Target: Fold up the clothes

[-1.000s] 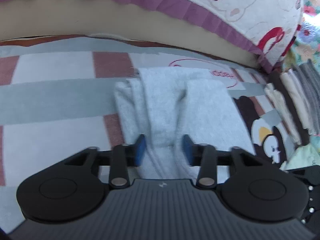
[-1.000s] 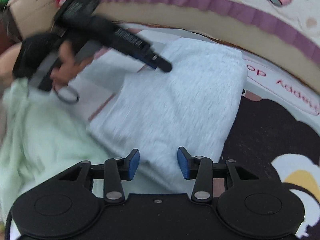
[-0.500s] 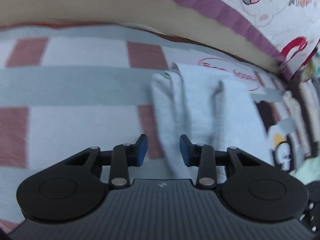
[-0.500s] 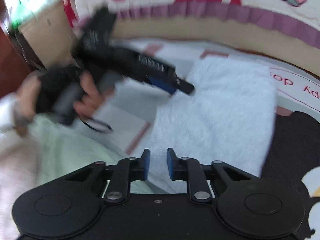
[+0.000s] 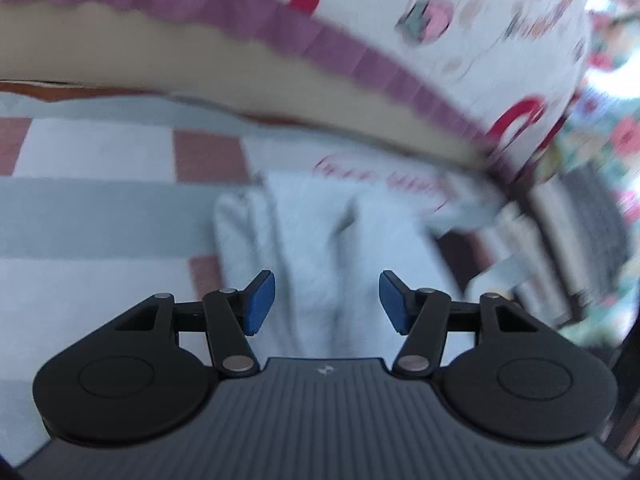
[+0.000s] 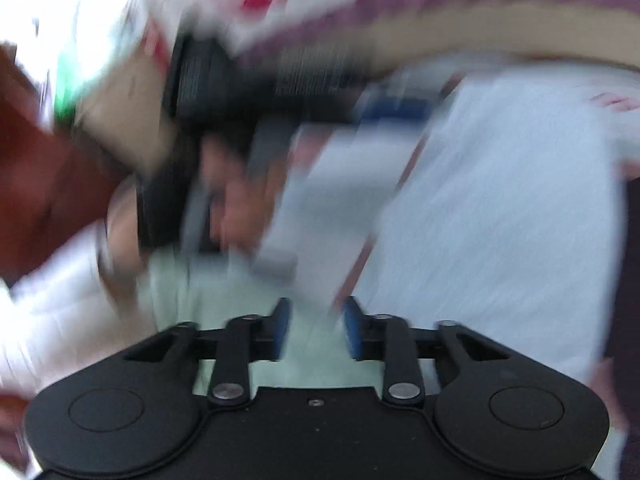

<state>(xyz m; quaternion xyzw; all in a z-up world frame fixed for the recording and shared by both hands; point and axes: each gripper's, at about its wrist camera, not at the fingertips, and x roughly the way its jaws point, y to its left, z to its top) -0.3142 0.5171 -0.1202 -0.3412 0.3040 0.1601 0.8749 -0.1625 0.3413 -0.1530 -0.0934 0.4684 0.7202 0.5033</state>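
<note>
The left gripper (image 5: 326, 300) has widened its jaws since half a second ago; they stand spread and empty above the folded grey garment (image 5: 320, 240), which lies at 12 o'clock on the checked blanket (image 5: 100, 208); the right gripper (image 6: 316, 328) has reopened part-way, holding nothing; this fold looks finished. A mattress with a purple frill (image 5: 320, 52) runs behind, and stacked clothes (image 5: 560, 220) sit at 3 o'clock.

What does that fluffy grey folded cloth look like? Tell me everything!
The pale grey, fuzzy-looking folded garment lies flat on the checked red, white and grey blanket, folded into a long, thick bundle with soft creases running along it. The left claw hangs open just above its near end, and neither blue pad pinches it. The picture is blurry, so seams and labels cannot be made out.
</note>
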